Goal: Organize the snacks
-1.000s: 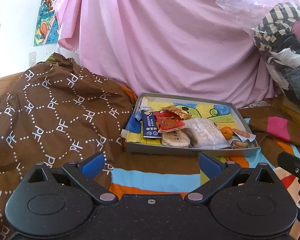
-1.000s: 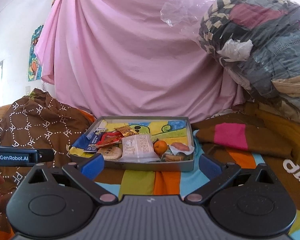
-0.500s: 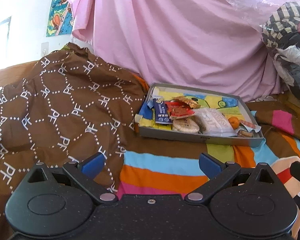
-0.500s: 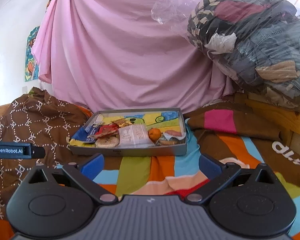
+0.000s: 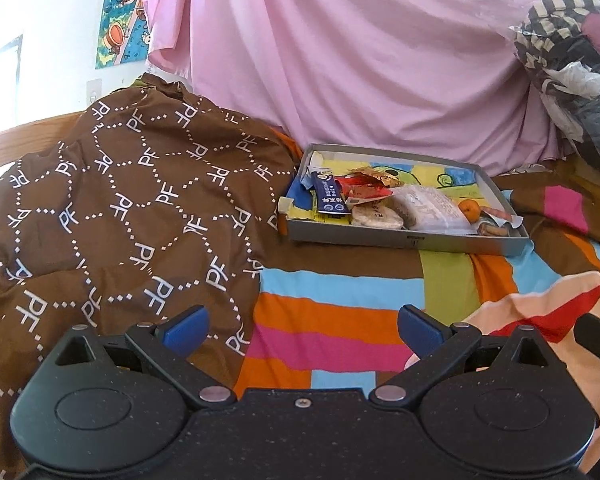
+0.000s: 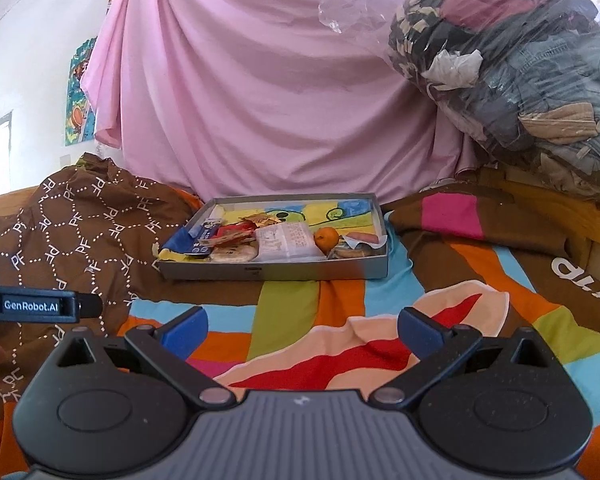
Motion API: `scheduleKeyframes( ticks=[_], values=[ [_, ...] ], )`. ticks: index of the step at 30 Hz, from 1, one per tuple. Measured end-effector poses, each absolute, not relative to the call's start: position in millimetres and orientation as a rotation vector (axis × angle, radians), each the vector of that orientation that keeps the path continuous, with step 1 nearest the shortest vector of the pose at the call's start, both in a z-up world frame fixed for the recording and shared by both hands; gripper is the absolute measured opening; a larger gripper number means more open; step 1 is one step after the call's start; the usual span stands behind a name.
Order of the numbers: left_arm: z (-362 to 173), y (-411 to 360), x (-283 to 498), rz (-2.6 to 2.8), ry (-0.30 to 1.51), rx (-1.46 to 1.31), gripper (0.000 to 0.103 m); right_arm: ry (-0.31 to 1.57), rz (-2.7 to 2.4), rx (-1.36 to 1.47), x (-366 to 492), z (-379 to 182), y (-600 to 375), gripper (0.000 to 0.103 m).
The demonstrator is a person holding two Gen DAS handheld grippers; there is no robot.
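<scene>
A shallow grey tray (image 5: 400,241) sits on a bed covered by a striped multicolour blanket (image 5: 340,320), and it carries the snacks in a loose heap toward its near wall. Seen from the left wrist, the left claw (image 5: 300,326) has its blue-tipped fingers spread wide apart with nothing between them, and the tray lies well ahead of it at about 1 o'clock, with bare blanket in between. Inside the tray, from its 9 o'clock end to its 3 o'clock end, lie a dark blue packet (image 5: 330,198), a red wrapper (image 5: 362,191) with a gold one just behind it, a round pale cracker pack (image 5: 376,217), a white printed bag (image 5: 430,211), a small orange (image 5: 469,210) and a pink sausage-like stick (image 5: 496,213) over some small wrapped pieces. From the right wrist, the right claw (image 6: 302,328) is likewise open and empty, and the tray (image 6: 276,270) stands well ahead at roughly 12 o'clock, the orange (image 6: 326,238) a little toward 1 o'clock. The left device's black side with white lettering (image 6: 30,305) enters that view at 9 o'clock, beside a fingertip at the picture's edge. A brown patterned quilt (image 5: 120,208) is bunched at the tray's 9 o'clock side, touching its corner. A pink sheet (image 6: 260,100) hangs behind the tray, and a clear bag of clothes (image 6: 512,68) is piled at 2 o'clock.
</scene>
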State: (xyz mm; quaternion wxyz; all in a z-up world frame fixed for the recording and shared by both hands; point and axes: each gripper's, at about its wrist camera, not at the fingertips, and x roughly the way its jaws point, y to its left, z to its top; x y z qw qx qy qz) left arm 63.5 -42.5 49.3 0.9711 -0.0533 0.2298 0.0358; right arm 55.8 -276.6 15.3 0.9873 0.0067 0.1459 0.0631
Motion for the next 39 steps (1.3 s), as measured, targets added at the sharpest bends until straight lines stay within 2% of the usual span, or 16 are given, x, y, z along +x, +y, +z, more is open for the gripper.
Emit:
scheduleKeyframes(
  ticks=[15, 39],
  values=[
    [36, -42, 34, 0.039, 0.444, -0.048, 0.1, 0.374, 0.085, 0.04, 45, -5, -275, 0.103],
    [21, -41, 24, 0.047, 0.494, -0.027, 0.1, 0.385, 0.116, 0.006, 43, -11, -267, 0.103]
  ],
)
